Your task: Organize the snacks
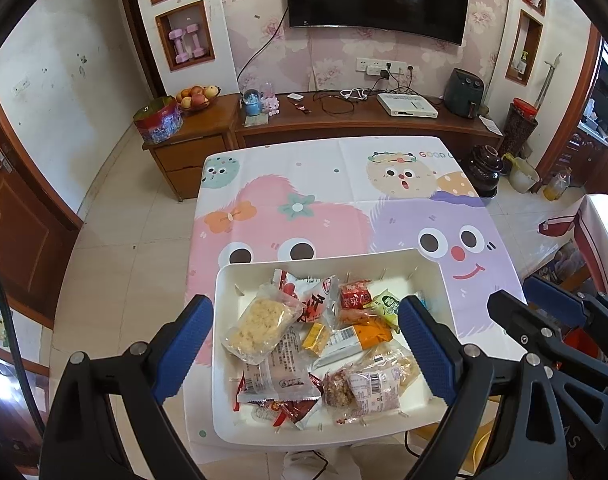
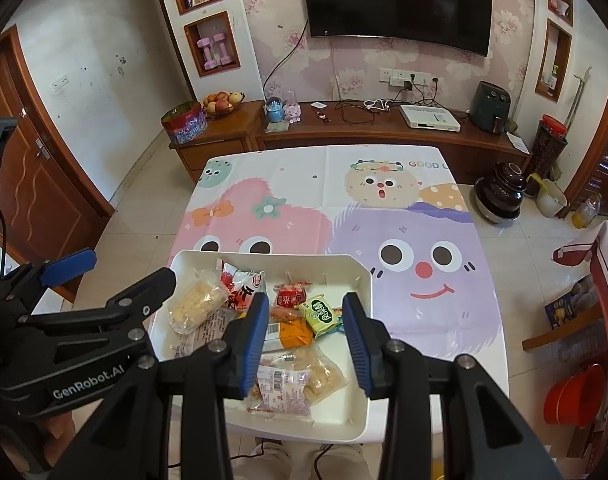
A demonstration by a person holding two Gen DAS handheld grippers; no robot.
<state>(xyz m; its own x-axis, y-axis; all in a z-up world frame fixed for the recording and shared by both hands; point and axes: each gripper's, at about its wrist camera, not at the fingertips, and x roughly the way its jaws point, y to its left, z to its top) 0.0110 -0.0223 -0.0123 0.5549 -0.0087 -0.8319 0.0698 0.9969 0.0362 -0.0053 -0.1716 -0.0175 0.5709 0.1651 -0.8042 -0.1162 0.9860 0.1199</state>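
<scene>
A white tray (image 1: 224, 280) sits at the near edge of the table and holds several wrapped snacks: a pale rice cake (image 1: 258, 330), a red-and-white packet (image 1: 314, 300), a green packet (image 1: 386, 306) and an orange packet (image 1: 368, 330). My left gripper (image 1: 304, 344) is open above the tray, its jaws spread wide and empty. My right gripper (image 2: 308, 340) is open above the tray's (image 2: 366, 280) right half, over the green packet (image 2: 322, 314) and orange packet (image 2: 294, 334), holding nothing. The right gripper also shows at the right of the left wrist view (image 1: 544, 320).
The table (image 1: 336, 200) carries a cartoon-monster cloth. A wooden TV cabinet (image 1: 344, 120) stands behind it with a fruit bowl (image 1: 196, 98) and a round tin (image 1: 158, 120). Dark jars (image 1: 486, 168) sit on the floor at the right.
</scene>
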